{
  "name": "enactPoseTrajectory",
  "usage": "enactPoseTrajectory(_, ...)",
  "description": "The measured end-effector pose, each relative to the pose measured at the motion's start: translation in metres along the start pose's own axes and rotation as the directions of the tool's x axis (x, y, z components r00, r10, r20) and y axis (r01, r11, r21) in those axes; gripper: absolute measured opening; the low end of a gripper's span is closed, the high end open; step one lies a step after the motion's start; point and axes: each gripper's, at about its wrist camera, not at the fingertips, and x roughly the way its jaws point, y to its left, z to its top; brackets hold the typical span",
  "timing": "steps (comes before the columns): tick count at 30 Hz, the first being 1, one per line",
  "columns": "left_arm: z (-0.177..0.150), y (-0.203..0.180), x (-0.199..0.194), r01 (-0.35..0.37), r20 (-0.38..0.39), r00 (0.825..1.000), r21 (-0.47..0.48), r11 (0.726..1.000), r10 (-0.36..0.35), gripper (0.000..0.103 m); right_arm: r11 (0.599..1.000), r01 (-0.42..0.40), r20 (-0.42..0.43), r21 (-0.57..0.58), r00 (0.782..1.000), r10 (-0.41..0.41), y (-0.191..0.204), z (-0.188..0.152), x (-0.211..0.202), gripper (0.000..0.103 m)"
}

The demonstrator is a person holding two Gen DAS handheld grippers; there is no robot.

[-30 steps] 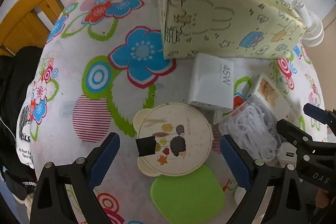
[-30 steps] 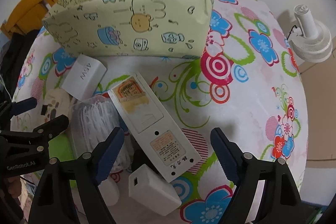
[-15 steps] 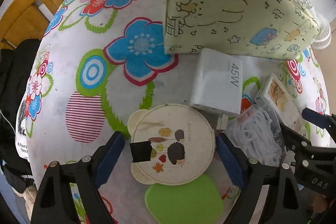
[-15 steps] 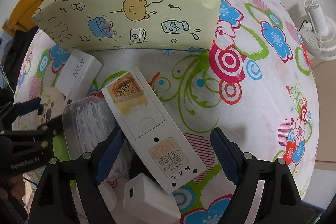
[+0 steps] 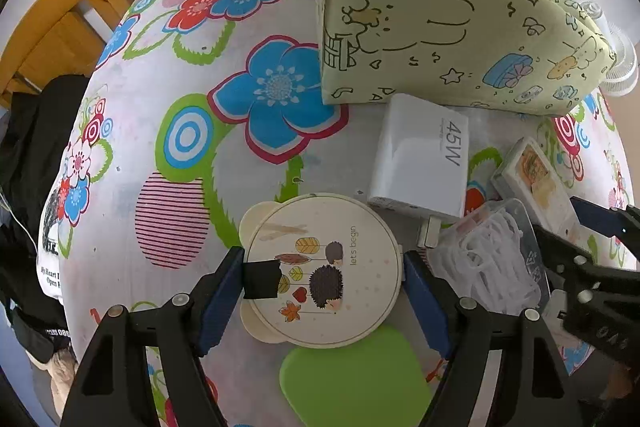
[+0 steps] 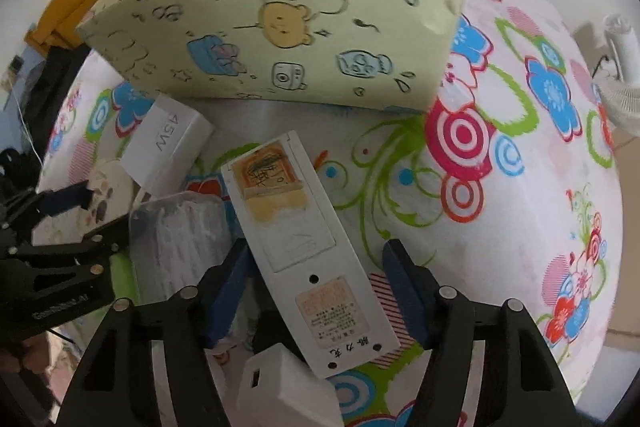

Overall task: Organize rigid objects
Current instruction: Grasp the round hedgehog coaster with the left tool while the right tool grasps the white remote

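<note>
Over the floral tablecloth (image 5: 256, 187), both grippers point steeply down. Left gripper (image 5: 322, 279) jaws, just closing, pinch the round hedgehog tin (image 5: 324, 267) at both rims. Right gripper (image 6: 316, 275), just narrowing, straddles the white remote (image 6: 296, 243); left pad touching, right pad apart.

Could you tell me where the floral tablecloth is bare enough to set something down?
Free: the stretch left of the round hedgehog-print lid and yellow cartoon-print fabric box, and right of the long white remote. Crowded: between them, around the white 45W charger box and clear plastic tub.
</note>
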Motion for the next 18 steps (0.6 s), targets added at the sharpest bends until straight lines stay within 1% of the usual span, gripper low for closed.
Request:
enactPoseTrajectory(1, 0.001, 0.001, 0.000, 0.003, -0.003, 1.000, -0.005, 1.000, -0.003, 0.079, 0.998, 0.027, 0.008, -0.054, 1.000, -0.027, 0.007, 0.000, 0.002, 0.062)
enactPoseTrajectory(2, -0.004, 0.001, -0.006, 0.002, -0.005, 1.000, -0.011, 1.000, -0.003, 0.079, 0.996, 0.028, 0.024, -0.082, 0.999, -0.026, 0.013, -0.001, -0.001, 0.055)
enactPoseTrajectory(4, -0.002, 0.004, -0.007, 0.004, -0.010, 1.000, -0.016, 1.000, -0.004, 0.079, 0.993, 0.048, 0.032, -0.103, 0.998, -0.045, 0.018, 0.000, 0.000, 0.053)
enactPoseTrajectory(6, -0.001, 0.004, -0.009, -0.001, -0.007, 1.000, -0.014, 1.000, 0.001, 0.079, 0.992, 0.049, 0.024, -0.114, 0.999, -0.046, 0.020, 0.003, 0.002, 0.051)
enactPoseTrajectory(8, 0.000, 0.002, -0.014, -0.003, -0.002, 1.000, -0.006, 1.000, 0.003, 0.079, 0.994, 0.047, 0.016, -0.099, 0.999, -0.046, 0.019, 0.006, 0.004, 0.049)
enactPoseTrajectory(11, 0.000, -0.002, -0.024, 0.000, 0.009, 1.000, -0.005, 1.000, 0.001, 0.079, 0.996, 0.051, 0.024, -0.071, 0.998, -0.050, 0.017, 0.014, -0.001, 0.048)
enactPoseTrajectory(18, 0.000, 0.000, -0.045, 0.015, 0.044, 0.999, 0.000, 1.000, -0.015, 0.079, 0.999, 0.033, 0.041, -0.022, 0.999, -0.032, 0.014, 0.026, -0.017, 0.048)
